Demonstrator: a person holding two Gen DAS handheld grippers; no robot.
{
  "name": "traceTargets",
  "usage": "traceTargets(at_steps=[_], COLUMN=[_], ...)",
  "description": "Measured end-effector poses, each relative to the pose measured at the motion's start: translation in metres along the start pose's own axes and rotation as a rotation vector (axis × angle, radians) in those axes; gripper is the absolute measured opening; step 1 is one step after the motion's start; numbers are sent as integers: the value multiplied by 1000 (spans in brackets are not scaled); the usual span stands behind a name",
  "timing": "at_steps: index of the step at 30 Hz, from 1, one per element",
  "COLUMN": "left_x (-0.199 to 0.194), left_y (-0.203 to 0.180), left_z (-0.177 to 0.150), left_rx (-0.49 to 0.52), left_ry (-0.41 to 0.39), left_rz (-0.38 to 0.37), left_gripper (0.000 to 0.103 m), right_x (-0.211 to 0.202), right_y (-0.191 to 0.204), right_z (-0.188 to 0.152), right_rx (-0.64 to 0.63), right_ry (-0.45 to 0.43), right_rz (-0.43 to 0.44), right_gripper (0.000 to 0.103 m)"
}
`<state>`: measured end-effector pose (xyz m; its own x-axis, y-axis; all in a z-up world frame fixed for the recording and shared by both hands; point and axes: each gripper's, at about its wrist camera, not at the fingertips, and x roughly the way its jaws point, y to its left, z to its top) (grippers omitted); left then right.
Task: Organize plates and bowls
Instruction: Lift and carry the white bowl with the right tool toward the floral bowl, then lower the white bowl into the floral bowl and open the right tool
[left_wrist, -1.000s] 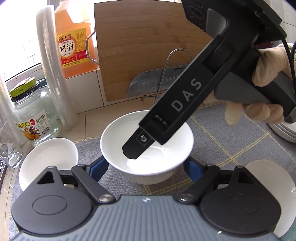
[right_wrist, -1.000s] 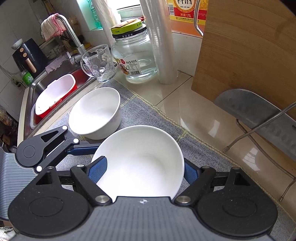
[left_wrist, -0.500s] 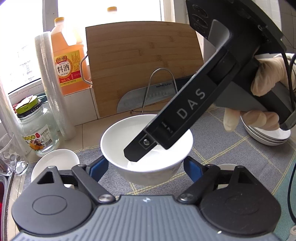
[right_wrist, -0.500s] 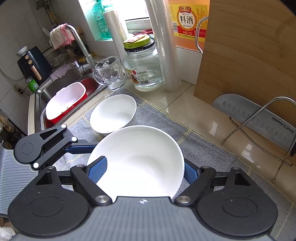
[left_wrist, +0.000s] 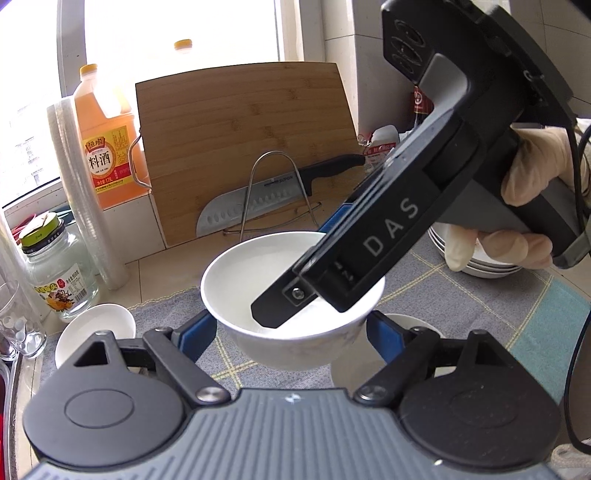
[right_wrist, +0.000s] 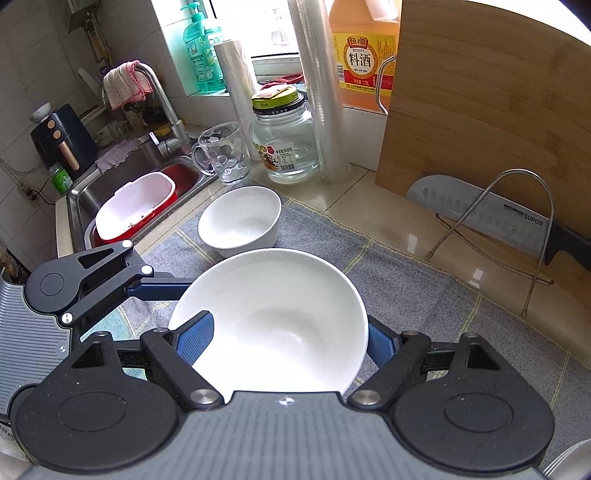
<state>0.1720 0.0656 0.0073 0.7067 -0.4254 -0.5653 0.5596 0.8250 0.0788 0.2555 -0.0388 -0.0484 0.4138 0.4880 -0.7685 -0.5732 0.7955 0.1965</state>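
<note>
A large white bowl is held in the air between both grippers. My left gripper grips its sides with blue pads. My right gripper also clamps the same bowl; one of its fingers reaches inside the bowl in the left wrist view. A smaller white bowl sits on the grey mat by the sink; it also shows in the left wrist view. A stack of white plates sits at the right. A white plate lies under the held bowl.
A bamboo cutting board, a knife on a wire rack, an orange bottle, a glass jar, a glass mug and a roll of plastic cups line the back. The sink holds a red and white tub.
Both grippers have lifted the large bowl higher above the mat. The small bowl and the counter things now look farther below.
</note>
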Motion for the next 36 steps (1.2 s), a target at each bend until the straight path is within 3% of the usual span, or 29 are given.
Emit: traceTargets(at_steps=[20,36], left_x=[5,19], left_y=[-32,-40], left_z=[-16,-28], left_rx=[86,110], left_ry=[37,99], left_rz=[-185,-239], left_gripper=[88,88], right_x=[-33,-26], right_y=[3,-3], right_z=[-65,-87], right_rx=[155,228], right_ry=[-6,27], right_rz=[-114,-134], right_gripper=[89,89])
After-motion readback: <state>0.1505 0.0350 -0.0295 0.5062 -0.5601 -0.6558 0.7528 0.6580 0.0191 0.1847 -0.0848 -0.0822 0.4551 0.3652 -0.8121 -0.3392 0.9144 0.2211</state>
